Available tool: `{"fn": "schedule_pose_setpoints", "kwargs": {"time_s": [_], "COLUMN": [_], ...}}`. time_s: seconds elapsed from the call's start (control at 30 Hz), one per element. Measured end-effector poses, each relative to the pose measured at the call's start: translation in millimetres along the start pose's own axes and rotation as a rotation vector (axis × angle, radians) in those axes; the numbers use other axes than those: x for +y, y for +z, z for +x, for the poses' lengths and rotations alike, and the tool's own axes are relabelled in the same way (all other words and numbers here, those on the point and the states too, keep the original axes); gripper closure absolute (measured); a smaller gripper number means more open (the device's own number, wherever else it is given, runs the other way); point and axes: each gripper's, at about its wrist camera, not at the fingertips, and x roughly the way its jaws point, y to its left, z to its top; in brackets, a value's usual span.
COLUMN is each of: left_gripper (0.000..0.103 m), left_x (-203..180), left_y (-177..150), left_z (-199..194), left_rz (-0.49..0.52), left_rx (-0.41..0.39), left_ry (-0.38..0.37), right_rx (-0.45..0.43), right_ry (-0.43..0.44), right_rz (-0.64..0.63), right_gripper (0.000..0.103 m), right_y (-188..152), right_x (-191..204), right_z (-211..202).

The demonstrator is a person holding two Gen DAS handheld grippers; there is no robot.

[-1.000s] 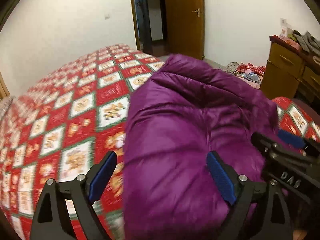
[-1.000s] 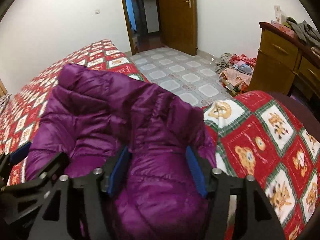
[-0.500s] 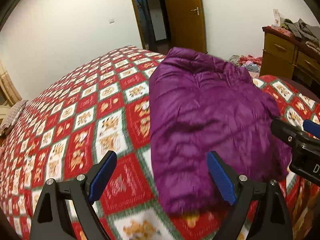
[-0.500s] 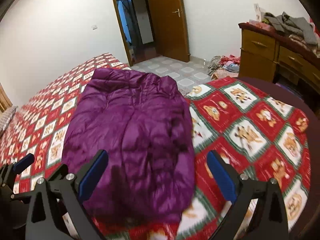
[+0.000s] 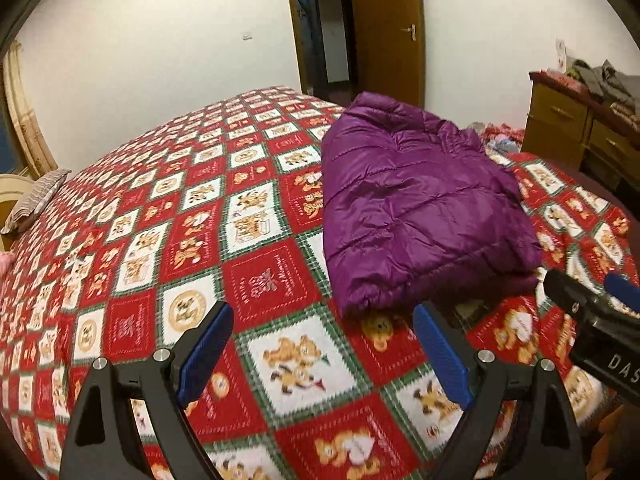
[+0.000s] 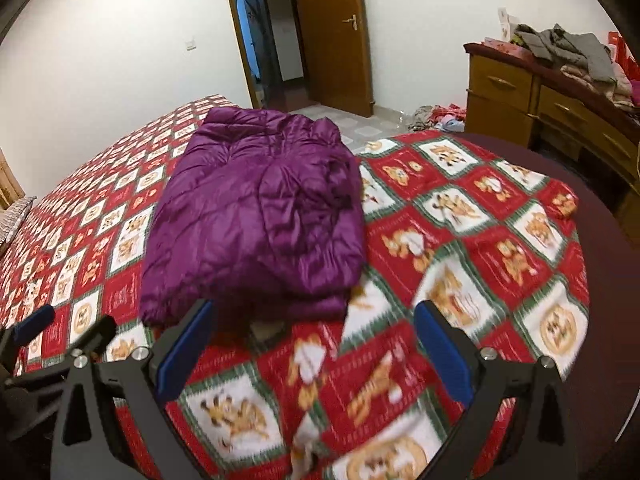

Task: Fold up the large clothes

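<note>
A purple puffer jacket lies folded in a compact stack on the bed, also seen in the right wrist view. My left gripper is open and empty, held above the bedspread just short of the jacket's near edge. My right gripper is open and empty, also just short of the jacket's near edge. The right gripper shows at the right edge of the left wrist view. The left gripper shows at the lower left of the right wrist view.
The bed carries a red, white and green bear-pattern bedspread. A wooden dresser piled with clothes stands at the right. Loose clothes lie on the tiled floor by the wooden door. A pillow lies at far left.
The right gripper opened and let go of the jacket. Both grippers pulled back from the jacket, which now lies folded on the bed farther ahead.
</note>
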Motion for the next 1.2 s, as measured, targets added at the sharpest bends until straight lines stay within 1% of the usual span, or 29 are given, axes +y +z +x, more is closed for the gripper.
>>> {"fn": "schedule_pose_setpoints", "kwargs": {"time_s": [0.17, 0.33, 0.53, 0.83, 1.03, 1.2], "left_gripper": [0.011, 0.011, 0.011, 0.011, 0.011, 0.011], "left_x": [4, 9, 14, 18, 22, 25], "left_y": [-10, -16, -20, -24, -22, -20], "left_z": [-31, -57, -87, -134, -155, -163], "left_rz": [-0.033, -0.058, -0.079, -0.06, -0.071, -0.078], "left_rx": [-0.051, -0.097, -0.155, -0.271, -0.331, -0.364], "left_ry": [-0.008, -0.004, 0.02, 0.08, 0.084, 0.085], "right_rx": [-0.032, -0.094, -0.17, -0.277, -0.329, -0.362], "right_ry": [0.015, 0.028, 0.047, 0.097, 0.122, 0.129], "right_rz": [0.01, -0.019, -0.051, -0.051, -0.048, -0.055], "right_gripper": [0.002, 0.0, 0.0, 0.0, 0.0, 0.0], "right_y": [-14, -19, -19, -18, -15, -13], "right_x": [-3, 3, 11, 16, 21, 23], "right_z": [-22, -47, -75, -116, -135, -146]}}
